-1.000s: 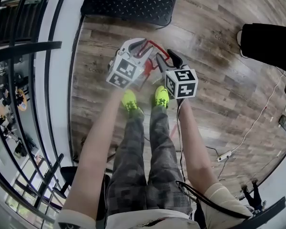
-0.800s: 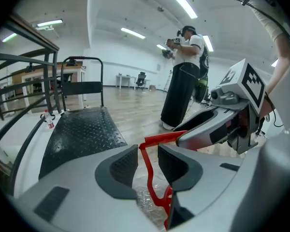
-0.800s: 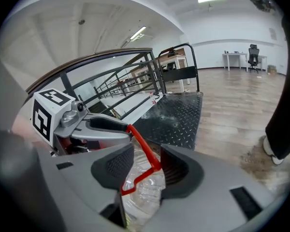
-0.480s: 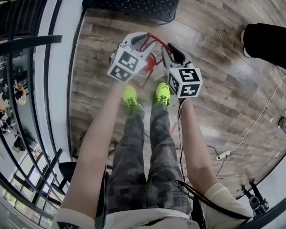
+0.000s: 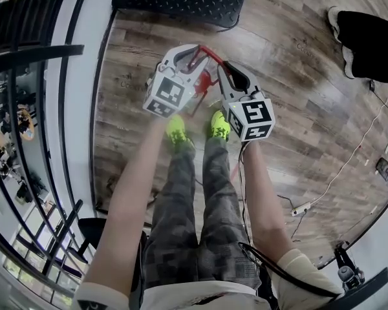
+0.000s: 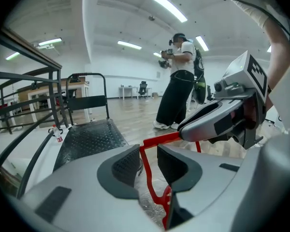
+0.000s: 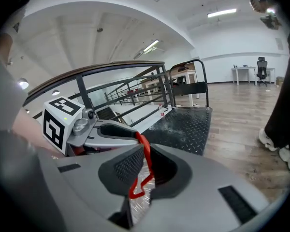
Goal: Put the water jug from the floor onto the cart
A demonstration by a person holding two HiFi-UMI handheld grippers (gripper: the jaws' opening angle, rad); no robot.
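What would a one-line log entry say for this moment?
left gripper: open, handle between | right gripper: closing on handle | jug: not yet on cart

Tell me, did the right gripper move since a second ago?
Yes, slightly: the right gripper rose toward the camera, looming larger beside the right yellow shoe; jaws closing on the red handle.

Red jug handle [image 6: 160, 139] between left gripper's [image 6: 150, 159] parted jaws, seemingly unclamped.

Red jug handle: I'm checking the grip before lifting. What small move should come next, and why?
Probably close the left gripper on the red handle: the handle runs between its jaws, which stand apart, while the right gripper is closing its jaws on it.
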